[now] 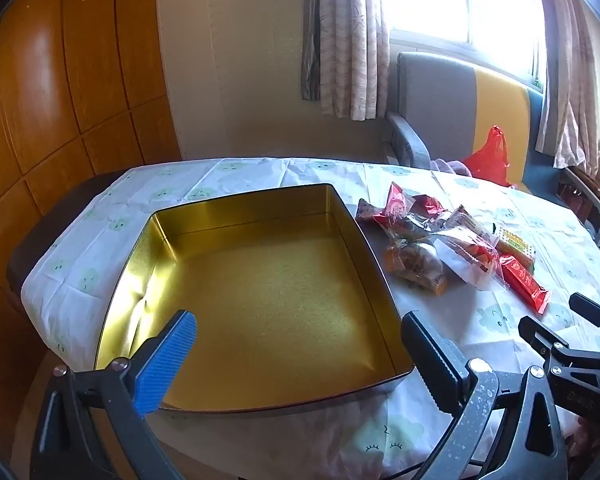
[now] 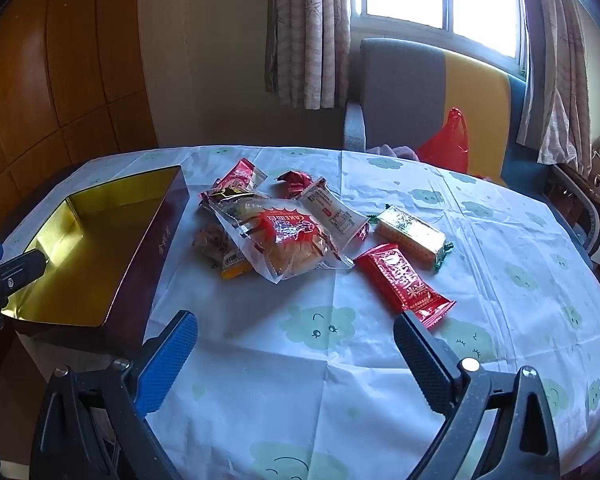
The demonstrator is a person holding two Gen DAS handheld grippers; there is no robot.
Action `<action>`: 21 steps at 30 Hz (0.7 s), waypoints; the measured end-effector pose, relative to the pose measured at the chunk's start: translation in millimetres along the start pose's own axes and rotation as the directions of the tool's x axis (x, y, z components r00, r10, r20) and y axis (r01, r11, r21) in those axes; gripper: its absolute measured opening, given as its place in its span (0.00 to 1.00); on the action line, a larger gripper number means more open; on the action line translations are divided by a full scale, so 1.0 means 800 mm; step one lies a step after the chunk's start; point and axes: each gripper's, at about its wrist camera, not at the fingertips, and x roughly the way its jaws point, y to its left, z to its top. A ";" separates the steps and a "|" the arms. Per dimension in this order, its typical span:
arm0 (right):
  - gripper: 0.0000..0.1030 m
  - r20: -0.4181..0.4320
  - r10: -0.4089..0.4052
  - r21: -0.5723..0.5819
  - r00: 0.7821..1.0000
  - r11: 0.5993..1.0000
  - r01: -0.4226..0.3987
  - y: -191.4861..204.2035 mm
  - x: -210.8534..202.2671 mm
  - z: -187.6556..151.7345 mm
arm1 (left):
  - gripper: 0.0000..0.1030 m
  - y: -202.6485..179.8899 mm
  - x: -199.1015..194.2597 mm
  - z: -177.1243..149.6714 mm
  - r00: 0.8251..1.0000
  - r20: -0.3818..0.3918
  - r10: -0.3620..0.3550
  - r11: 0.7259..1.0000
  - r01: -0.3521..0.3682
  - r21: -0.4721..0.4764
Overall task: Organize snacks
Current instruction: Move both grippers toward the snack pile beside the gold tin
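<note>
A gold-lined square tin (image 1: 260, 280) stands empty on the table; in the right wrist view the tin (image 2: 96, 240) is at the left. My left gripper (image 1: 300, 334) hovers open over the tin's near edge, nothing between its fingers. To the tin's right lies a pile of wrapped snacks (image 1: 440, 240). In the right wrist view they include a bagged cake (image 2: 288, 236), a red bar (image 2: 404, 284), a gold-green pack (image 2: 412, 232) and smaller red packets (image 2: 240, 178). My right gripper (image 2: 296, 330) stands open above bare cloth, just short of the pile.
The table wears a white cloth (image 2: 340, 380) with green cloud faces. Behind it stand a grey and yellow chair (image 2: 420, 88) with a red bag (image 2: 448, 140), curtains and a bright window. A wooden wardrobe (image 1: 60, 80) fills the left.
</note>
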 end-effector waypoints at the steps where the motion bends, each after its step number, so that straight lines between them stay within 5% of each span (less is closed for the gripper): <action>1: 0.97 0.001 0.000 -0.002 1.000 1.000 0.000 0.000 0.000 -0.001 | 1.00 -0.001 0.000 0.000 1.000 -0.001 -0.001 1.000 0.001 0.003; 21: 0.97 0.001 0.005 0.004 1.000 1.000 -0.005 -0.005 0.003 -0.007 | 1.00 -0.015 -0.004 0.001 1.000 0.004 -0.014 0.999 0.013 0.039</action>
